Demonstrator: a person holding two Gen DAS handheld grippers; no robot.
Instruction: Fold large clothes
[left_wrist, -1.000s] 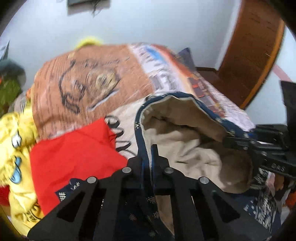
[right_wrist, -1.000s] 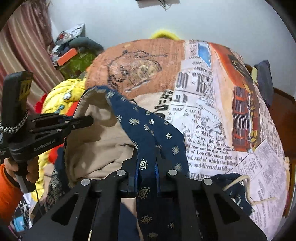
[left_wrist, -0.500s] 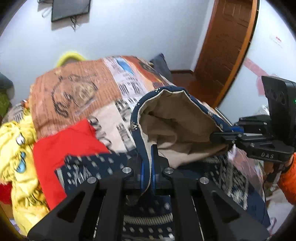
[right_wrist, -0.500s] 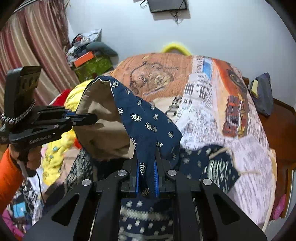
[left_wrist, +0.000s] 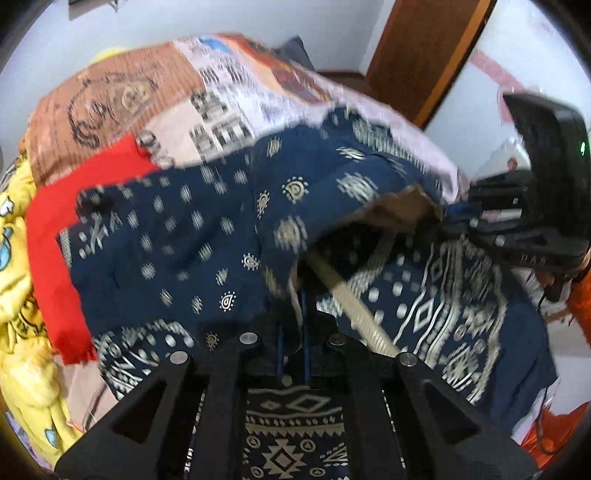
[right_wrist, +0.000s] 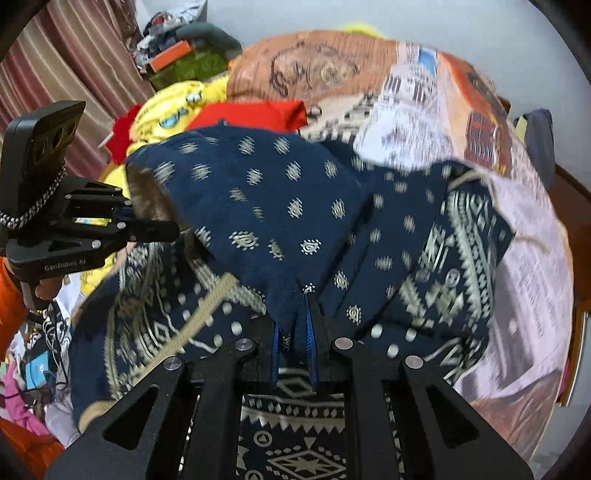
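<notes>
The left gripper (left_wrist: 291, 325) is pointed down and pinched tight on the cloth (left_wrist: 192, 236). The right gripper (right_wrist: 295, 332) is pinched on it too. Each is held by a hand in an orange sleeve (right_wrist: 11, 299).

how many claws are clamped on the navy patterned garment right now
2. The left claw pinches a fold of the navy garment at its near edge; the right claw grips the same cloth farther right, also visible in the left view. No others visible.

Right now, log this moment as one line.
left gripper: shut on navy garment | right gripper: shut on navy garment | surface: bed
</notes>
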